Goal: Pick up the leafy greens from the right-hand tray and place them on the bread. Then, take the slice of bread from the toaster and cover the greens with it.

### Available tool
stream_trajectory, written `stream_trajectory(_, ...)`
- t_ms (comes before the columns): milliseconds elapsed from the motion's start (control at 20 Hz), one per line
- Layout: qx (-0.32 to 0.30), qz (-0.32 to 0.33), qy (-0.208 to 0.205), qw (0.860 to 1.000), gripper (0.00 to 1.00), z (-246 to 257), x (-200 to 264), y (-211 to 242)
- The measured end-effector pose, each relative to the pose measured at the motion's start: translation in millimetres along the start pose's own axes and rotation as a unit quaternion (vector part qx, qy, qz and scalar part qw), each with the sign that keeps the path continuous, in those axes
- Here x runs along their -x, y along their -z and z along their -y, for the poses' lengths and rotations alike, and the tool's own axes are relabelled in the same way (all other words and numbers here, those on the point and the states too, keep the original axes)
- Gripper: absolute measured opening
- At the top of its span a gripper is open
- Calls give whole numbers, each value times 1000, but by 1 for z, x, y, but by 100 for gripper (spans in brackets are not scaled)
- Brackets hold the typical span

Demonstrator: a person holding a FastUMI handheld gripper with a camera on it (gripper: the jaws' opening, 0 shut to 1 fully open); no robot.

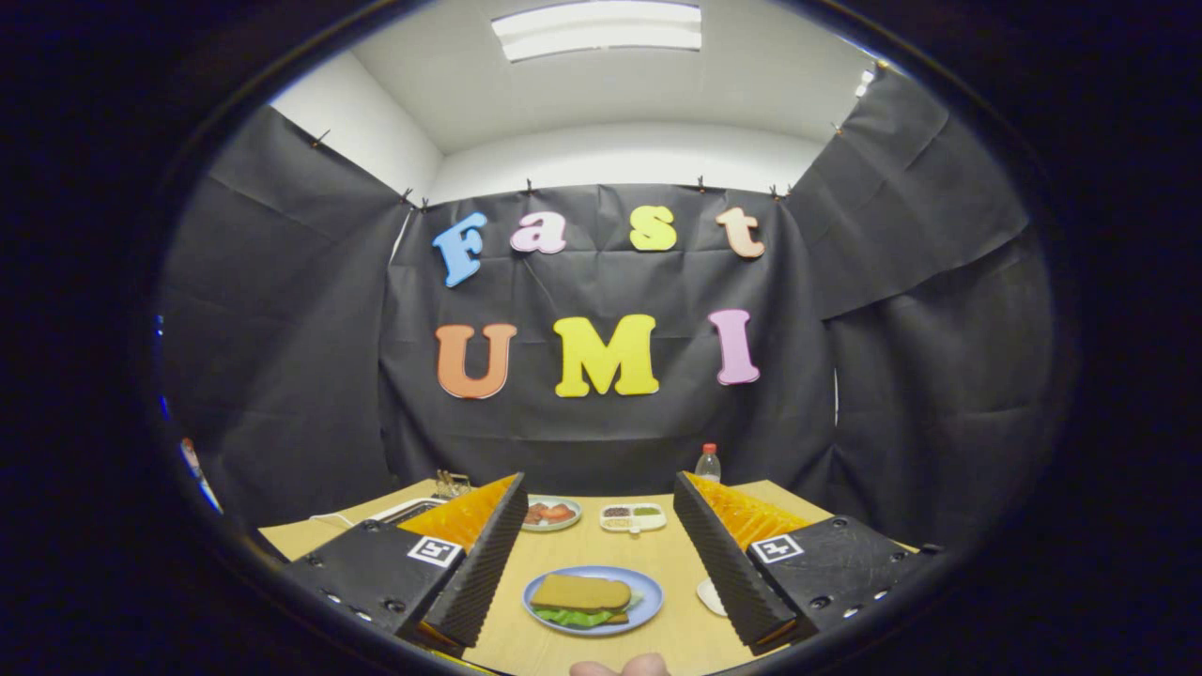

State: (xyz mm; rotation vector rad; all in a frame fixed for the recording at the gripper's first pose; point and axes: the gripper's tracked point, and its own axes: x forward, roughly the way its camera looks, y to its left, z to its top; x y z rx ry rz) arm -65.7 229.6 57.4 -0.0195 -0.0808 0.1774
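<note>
Fingers (601, 601) spread wide, holding nothing, above the surface (657, 554). Between them sits the plate (648, 606): bread (582, 591) on top, greens (577, 617) sticking out underneath. Beyond: tomato dish (551, 514), divided tray (633, 516), bottle (708, 464).

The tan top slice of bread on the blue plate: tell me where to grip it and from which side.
Take the tan top bread slice across its long flat edges, coming down from above. It lies flat over green leaves on the blue plate, between the open gripper fingers.
</note>
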Motion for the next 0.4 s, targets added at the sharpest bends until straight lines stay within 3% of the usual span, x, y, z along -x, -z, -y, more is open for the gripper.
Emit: stream_trajectory(400, -17, -24, -42, 999, 95, -30, -10, 21)
